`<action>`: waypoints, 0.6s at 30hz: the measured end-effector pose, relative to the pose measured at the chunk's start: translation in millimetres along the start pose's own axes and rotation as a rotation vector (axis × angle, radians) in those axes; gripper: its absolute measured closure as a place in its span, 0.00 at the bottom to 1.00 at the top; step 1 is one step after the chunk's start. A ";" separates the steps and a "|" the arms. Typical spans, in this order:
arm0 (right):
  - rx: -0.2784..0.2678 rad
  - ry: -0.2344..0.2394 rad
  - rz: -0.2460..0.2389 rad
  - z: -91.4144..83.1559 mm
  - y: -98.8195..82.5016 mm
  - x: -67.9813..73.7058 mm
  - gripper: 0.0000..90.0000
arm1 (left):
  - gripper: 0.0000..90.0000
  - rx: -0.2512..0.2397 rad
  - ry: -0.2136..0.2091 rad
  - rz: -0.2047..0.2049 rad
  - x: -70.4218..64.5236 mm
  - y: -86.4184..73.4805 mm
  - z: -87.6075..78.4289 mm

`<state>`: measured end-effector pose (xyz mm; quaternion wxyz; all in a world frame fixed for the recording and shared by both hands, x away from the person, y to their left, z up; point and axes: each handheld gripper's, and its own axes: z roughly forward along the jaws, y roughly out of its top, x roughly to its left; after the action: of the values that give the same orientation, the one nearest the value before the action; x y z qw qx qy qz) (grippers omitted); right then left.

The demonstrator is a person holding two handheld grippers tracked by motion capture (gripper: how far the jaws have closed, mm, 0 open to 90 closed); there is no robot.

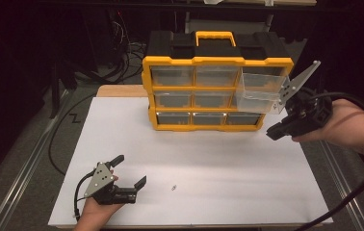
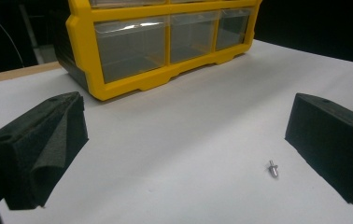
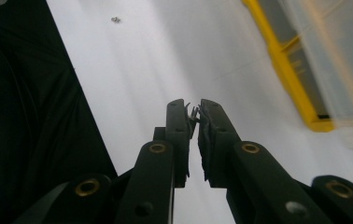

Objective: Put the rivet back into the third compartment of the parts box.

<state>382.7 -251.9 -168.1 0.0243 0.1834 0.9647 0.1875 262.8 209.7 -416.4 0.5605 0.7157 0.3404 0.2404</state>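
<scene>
A yellow and black drawer organizer (image 1: pixel 217 61) stands at the back of the white sheet (image 1: pixel 218 159). Its clear top right drawer (image 1: pixel 259 94) is pulled out. Just right of and below that drawer, my right gripper (image 1: pixel 272 134) is held in the air. In the right gripper view its jaws (image 3: pixel 193 106) are shut on a small metal part (image 3: pixel 194 112). At the front left, my left gripper (image 1: pixel 131 171) rests on the sheet, open and holding nothing. A small metal screw (image 1: pixel 174 187) lies to its right, and in the left gripper view this screw (image 2: pixel 272 169) sits near the right jaw.
The organizer's other clear drawers (image 2: pixel 132 46) are pushed in. The white sheet lies on a wooden tabletop (image 1: pixel 122 90). Cables (image 1: pixel 122 62) trail over the dark floor behind and to the left. A metal rail (image 1: pixel 21 168) runs along the table's left side.
</scene>
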 end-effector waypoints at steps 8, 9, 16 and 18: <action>0.000 -0.033 0.004 -29.6 22.2 -8.6 0.93 | 0.00 0.000 -0.003 -0.001 1.6 0.1 -0.8; -0.002 -0.038 0.006 -33.2 25.7 -10.3 0.93 | 0.00 -0.004 -0.004 -0.005 1.2 0.1 -0.8; -0.024 -0.049 0.002 -43.1 43.6 -15.3 0.93 | 0.00 0.001 -0.005 -0.002 1.3 0.1 -1.4; -0.026 -0.062 0.005 -47.0 48.0 -17.8 0.93 | 0.00 -0.001 -0.007 -0.003 1.3 0.2 -1.5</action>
<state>410.4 -233.5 -107.0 0.0558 0.1913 0.9605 0.1942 262.6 211.6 -415.9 0.5624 0.7156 0.3395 0.2372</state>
